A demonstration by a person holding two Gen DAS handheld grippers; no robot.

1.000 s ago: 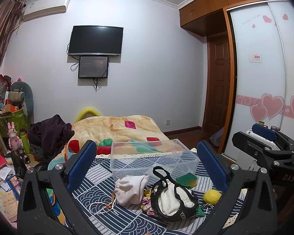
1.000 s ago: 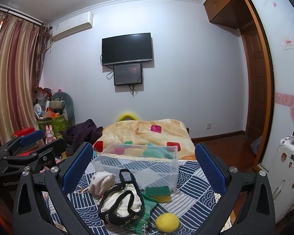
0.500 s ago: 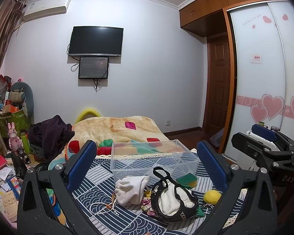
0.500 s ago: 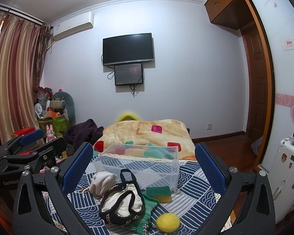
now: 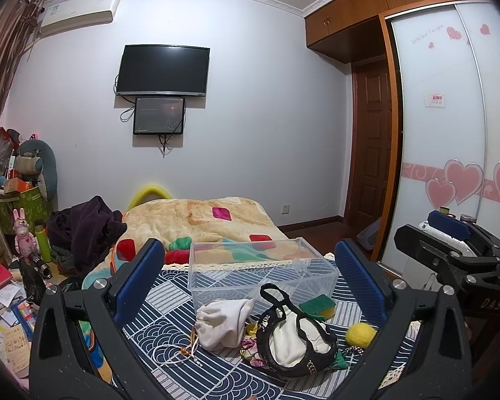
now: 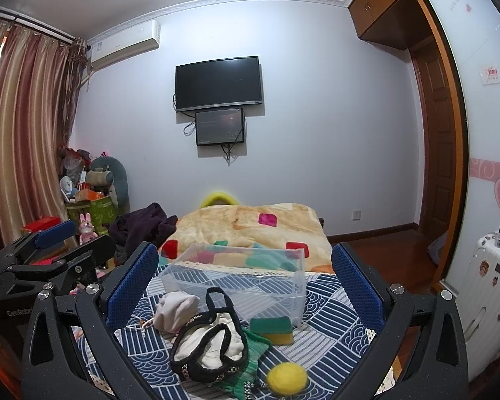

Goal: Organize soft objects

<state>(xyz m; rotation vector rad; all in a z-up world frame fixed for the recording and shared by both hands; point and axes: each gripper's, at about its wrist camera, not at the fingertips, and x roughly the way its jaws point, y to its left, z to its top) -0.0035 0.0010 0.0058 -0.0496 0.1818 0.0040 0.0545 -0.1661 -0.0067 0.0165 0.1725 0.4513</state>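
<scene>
- The soft things lie in a little heap on the blue patterned cloth [image 5: 170, 303], just in front of the clear plastic box [image 5: 260, 270].
- The box looks empty, so I think no soft thing is put away yet.
- The white cloth pouch [image 5: 223, 323] is squashy and has a thin string [image 5: 173, 356] with beads trailing from it. The string could catch on a finger and drag along.
- The black bag [image 5: 293, 340] has white cloth stuffed inside and a loop handle that stands up. If it is grabbed by the handle, the white cloth might fall out.
- A green cloth [image 6: 253, 360] lies under the bag, touching it. Lifting the bag could pull it too.
- The green and yellow sponge [image 6: 273, 328] sits right beside the box wall. A push there might slide the light box away.
- The yellow ball [image 6: 286, 378] is round and fuzzy. It sits close to the near edge of the cloth, so a bump could roll it off.
- The left gripper [image 5: 250, 283] has its two blue pads wide apart and holds nothing. It hangs above the heap.
- The right gripper [image 6: 246, 283] is also wide apart and holds nothing.
- Both grippers are near each other, so they could knock together over the small heap.
- Behind the box is a bed with a blanket [image 5: 200, 223].
</scene>
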